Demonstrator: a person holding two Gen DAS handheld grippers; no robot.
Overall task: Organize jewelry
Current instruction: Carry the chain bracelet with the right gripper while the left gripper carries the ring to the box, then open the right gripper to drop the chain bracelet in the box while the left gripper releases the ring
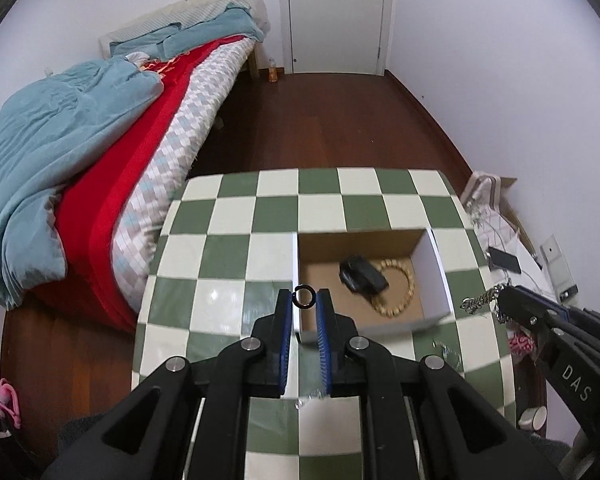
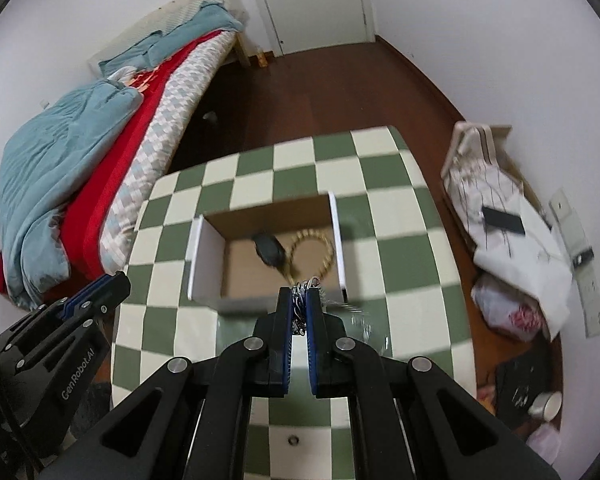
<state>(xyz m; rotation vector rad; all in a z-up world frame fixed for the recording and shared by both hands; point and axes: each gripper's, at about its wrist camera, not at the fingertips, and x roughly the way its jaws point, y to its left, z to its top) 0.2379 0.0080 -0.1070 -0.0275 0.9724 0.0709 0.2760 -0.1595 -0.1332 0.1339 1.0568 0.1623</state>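
An open cardboard box (image 1: 431, 268) with white sides stands on the green-and-white checkered table (image 1: 236, 248). Inside lie a black watch-like item (image 1: 362, 275) and a beaded bracelet (image 1: 404, 292). My left gripper (image 1: 304, 300) is shut on a small black ring (image 1: 303, 297), held above the box's near left corner. My right gripper (image 2: 299, 298) is shut on a silver chain (image 2: 300, 304), held above the box's (image 2: 204, 256) near right edge. The chain also shows in the left wrist view (image 1: 480, 301). The watch-like item (image 2: 269, 250) and bracelet (image 2: 320, 250) show in the right wrist view.
A bed (image 1: 100, 140) with blue and red bedding stands left of the table. A low stand with a white cloth and a phone (image 2: 502, 219) sits at the right. A small ring-like item (image 2: 292, 439) lies on the table near its front edge.
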